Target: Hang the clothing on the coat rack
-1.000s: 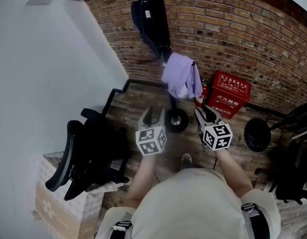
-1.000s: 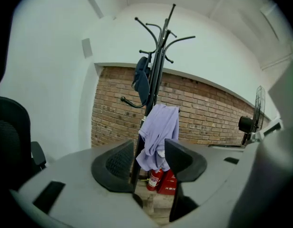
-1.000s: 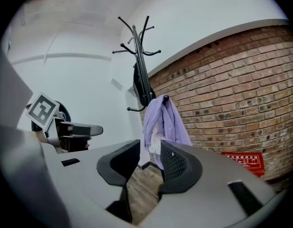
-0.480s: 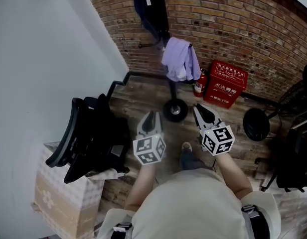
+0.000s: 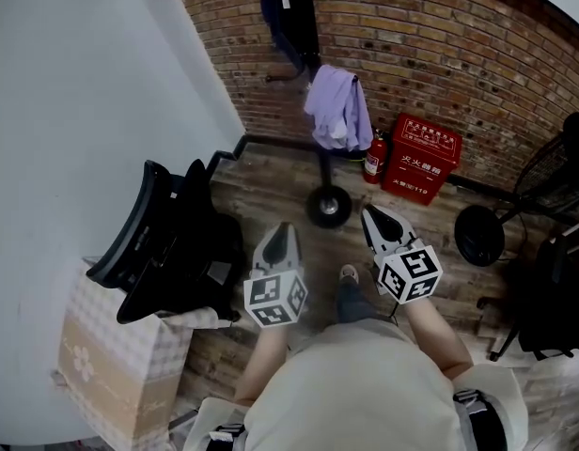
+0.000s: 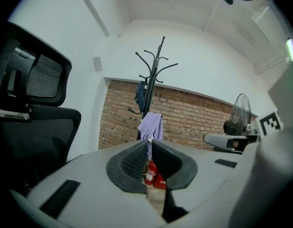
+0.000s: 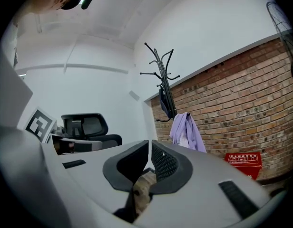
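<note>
A black coat rack (image 5: 328, 186) stands before the brick wall. A lavender garment (image 5: 338, 109) hangs from one of its hooks and a dark garment (image 5: 288, 17) hangs higher up. Both grippers are held well short of the rack, and neither touches it. My left gripper (image 5: 282, 231) is shut with nothing between its pads, and its jaws have just been closing. My right gripper (image 5: 374, 218) is also shut and empty after closing. The left gripper view shows the lavender garment (image 6: 150, 127) just above the closed left gripper (image 6: 150, 144). In the right gripper view the lavender garment (image 7: 186, 131) hangs to the right of the right gripper (image 7: 150, 146).
A black office chair (image 5: 177, 252) stands at the left beside a patterned cardboard box (image 5: 106, 365). A red box (image 5: 424, 158) and a fire extinguisher (image 5: 373, 163) sit by the wall. A floor fan's base (image 5: 479, 235) is at the right.
Both grippers have drawn back from the rack toward the person, and their jaws have gone from open to shut. The lavender garment stays on its hook.
</note>
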`<move>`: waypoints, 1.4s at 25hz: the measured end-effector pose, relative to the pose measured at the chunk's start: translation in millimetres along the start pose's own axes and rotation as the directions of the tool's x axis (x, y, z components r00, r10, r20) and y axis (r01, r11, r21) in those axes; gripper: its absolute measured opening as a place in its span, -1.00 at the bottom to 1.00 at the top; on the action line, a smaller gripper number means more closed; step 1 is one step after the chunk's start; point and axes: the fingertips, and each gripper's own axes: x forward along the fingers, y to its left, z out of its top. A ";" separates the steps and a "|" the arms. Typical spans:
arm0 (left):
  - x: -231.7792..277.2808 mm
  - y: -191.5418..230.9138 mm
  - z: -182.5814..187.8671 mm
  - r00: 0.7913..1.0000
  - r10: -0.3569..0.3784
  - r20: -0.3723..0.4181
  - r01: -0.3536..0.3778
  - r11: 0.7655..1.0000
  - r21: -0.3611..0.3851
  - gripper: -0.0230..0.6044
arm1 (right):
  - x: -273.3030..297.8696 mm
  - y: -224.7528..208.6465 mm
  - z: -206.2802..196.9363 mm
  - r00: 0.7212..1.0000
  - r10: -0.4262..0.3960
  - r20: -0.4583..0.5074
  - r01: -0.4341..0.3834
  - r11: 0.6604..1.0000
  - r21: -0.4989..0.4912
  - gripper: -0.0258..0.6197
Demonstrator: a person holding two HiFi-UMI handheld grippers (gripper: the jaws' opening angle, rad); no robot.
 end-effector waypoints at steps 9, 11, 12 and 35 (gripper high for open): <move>-30.6 -5.9 -5.2 1.000 -0.005 0.006 0.006 1.000 -0.010 -0.84 | -25.8 21.9 0.3 0.999 0.037 0.010 -0.037 0.999 -0.010 -0.88; -32.7 -6.5 -5.4 1.000 -0.005 0.006 0.005 1.000 -0.010 -0.84 | -28.3 24.6 -0.7 0.999 0.045 0.009 -0.045 0.999 -0.005 -0.88; -33.1 -7.3 -5.6 1.000 -0.007 0.004 0.007 1.000 -0.008 -0.84 | -29.2 25.0 -1.2 0.999 0.046 0.007 -0.046 0.999 -0.004 -0.88; -23.0 -18.5 -7.8 0.999 -0.045 -0.015 0.045 0.999 -0.009 -0.84 | -30.1 20.6 4.6 0.999 0.051 0.010 -0.050 0.998 -0.040 -0.92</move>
